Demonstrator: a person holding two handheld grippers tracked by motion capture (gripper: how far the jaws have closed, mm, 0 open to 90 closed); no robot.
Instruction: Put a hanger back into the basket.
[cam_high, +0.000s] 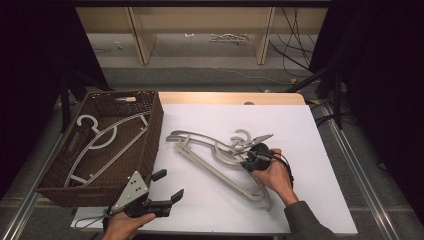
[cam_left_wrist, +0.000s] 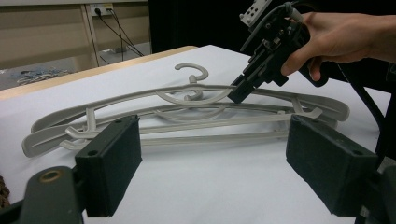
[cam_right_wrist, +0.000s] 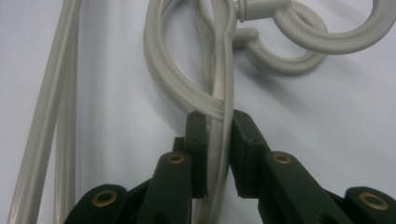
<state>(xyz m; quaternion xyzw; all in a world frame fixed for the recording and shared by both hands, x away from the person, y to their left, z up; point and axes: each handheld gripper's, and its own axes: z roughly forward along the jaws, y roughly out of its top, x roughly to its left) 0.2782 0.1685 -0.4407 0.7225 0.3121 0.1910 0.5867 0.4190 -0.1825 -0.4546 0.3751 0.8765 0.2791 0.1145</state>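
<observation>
1. Plainly, the right gripper (cam_high: 251, 161) has its fingers (cam_right_wrist: 196, 140) clamped on a rail of the pale grey plastic hangers (cam_high: 215, 155) piled on the white table (cam_high: 300, 130).
2. Beyond those fingers curl two hooks (cam_right_wrist: 299, 51).
3. Left gripper (cam_high: 167, 186) fingers (cam_left_wrist: 109, 163) spread wide, holding nothing, just beside the brown woven basket (cam_high: 150, 145).

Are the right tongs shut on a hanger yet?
Yes, shut: the right tongs pinch a grey hanger bar between both jaws.
</observation>
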